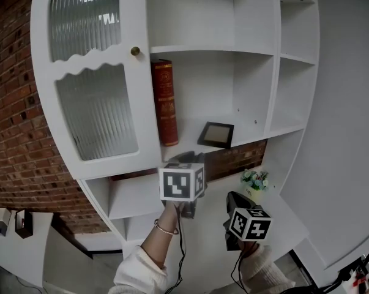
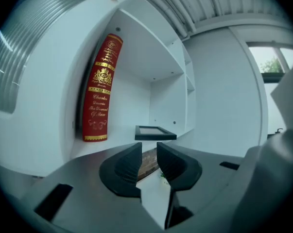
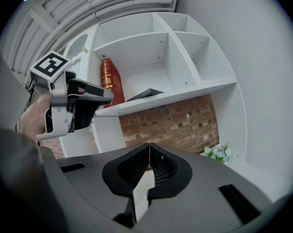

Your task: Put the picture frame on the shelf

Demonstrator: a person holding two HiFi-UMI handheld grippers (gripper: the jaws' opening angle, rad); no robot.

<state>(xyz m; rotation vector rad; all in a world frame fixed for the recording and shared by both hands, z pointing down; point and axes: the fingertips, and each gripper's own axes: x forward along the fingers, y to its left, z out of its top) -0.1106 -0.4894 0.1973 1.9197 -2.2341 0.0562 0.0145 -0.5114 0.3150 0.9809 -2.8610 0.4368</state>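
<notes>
The shelf (image 1: 196, 17) is white, the book (image 1: 164, 103) red with gold lettering, the picture frame (image 1: 216, 135) black, the wall (image 1: 13, 133) red-brown brick, the door glass (image 1: 98, 112) ribbed, the flowers (image 1: 256, 179) pale blue and white.

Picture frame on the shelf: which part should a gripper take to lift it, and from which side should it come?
Probably the near border of the picture frame, approached level from the open front. It seems to lie flat on the shelf, close to the front lip, so only that thin edge is offered; the red book stands at its left.
</notes>
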